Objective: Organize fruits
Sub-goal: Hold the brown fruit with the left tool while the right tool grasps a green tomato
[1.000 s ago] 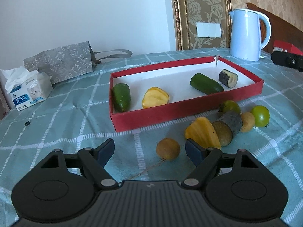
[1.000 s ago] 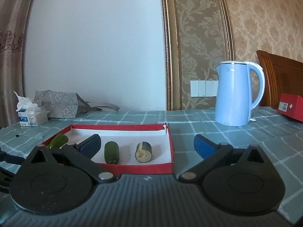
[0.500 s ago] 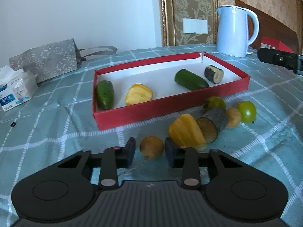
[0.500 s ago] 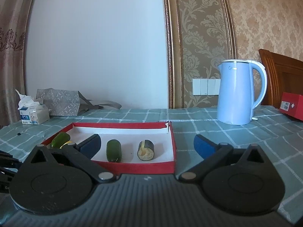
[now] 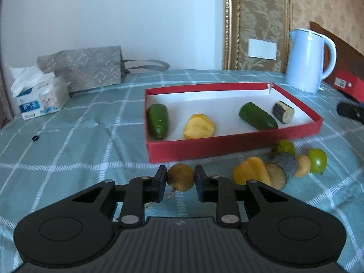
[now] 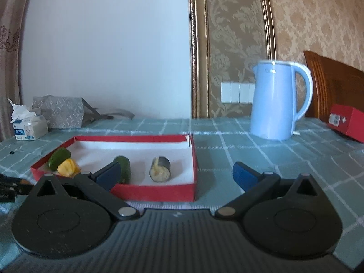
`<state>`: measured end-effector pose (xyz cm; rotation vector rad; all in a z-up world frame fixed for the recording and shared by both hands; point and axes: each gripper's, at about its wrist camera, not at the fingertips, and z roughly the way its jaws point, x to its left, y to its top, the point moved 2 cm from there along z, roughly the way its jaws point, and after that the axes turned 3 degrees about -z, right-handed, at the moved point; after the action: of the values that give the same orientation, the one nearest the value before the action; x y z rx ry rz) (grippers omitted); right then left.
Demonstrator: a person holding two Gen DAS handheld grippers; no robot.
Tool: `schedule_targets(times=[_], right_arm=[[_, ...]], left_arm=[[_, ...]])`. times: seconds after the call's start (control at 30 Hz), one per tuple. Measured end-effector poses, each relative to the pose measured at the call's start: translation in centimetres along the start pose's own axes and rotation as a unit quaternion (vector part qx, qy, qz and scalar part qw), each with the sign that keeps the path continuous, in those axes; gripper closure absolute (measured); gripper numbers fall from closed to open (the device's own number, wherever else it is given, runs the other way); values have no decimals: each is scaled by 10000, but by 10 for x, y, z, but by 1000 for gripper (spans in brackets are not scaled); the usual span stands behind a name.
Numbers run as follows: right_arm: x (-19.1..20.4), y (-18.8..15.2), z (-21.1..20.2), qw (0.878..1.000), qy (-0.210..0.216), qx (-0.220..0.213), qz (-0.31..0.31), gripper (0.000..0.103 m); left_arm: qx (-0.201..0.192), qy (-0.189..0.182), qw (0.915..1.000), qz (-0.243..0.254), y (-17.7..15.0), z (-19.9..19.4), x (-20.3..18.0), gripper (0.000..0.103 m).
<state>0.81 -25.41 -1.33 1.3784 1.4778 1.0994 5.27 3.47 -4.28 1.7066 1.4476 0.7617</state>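
Left gripper (image 5: 180, 177) is clenched on a round brown fruit (image 5: 180, 177) just off the tablecloth, in front of the red tray (image 5: 227, 147); right gripper (image 6: 177, 174) hangs released, holding nothing. Being smooth and round, the fruit may squirt from the pads while lifted over the tray's wall. It looks dull, speckled, with a thin stem.

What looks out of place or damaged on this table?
The red box has a split far corner, its wall ends gaping apart. Several fruits still lie loose on the tablecloth beside it.
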Motion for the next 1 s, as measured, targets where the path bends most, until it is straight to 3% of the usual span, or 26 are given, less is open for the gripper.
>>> schedule_targets(times=[0.13, 0.23, 0.47, 0.7, 1.0], right_arm=[[1, -8, -4, 9986, 485, 205, 22, 0], [11, -15, -9, 9963, 746, 280, -335, 3], [36, -25, -14, 9862, 1195, 576, -991, 20], [45, -29, 2, 9821, 1011, 909, -1302, 37], [50, -29, 27, 9788, 1063, 1133, -1335, 38]], left_arm=[[-16, -22, 10000, -58, 1, -1, 3, 77], [-28, -38, 10000, -45, 1, -2, 3, 77], [-44, -80, 9999, -94, 1, -4, 4, 77], [4, -118, 9999, -86, 1, -2, 3, 77], [29, -150, 9998, -92, 1, -2, 2, 77]])
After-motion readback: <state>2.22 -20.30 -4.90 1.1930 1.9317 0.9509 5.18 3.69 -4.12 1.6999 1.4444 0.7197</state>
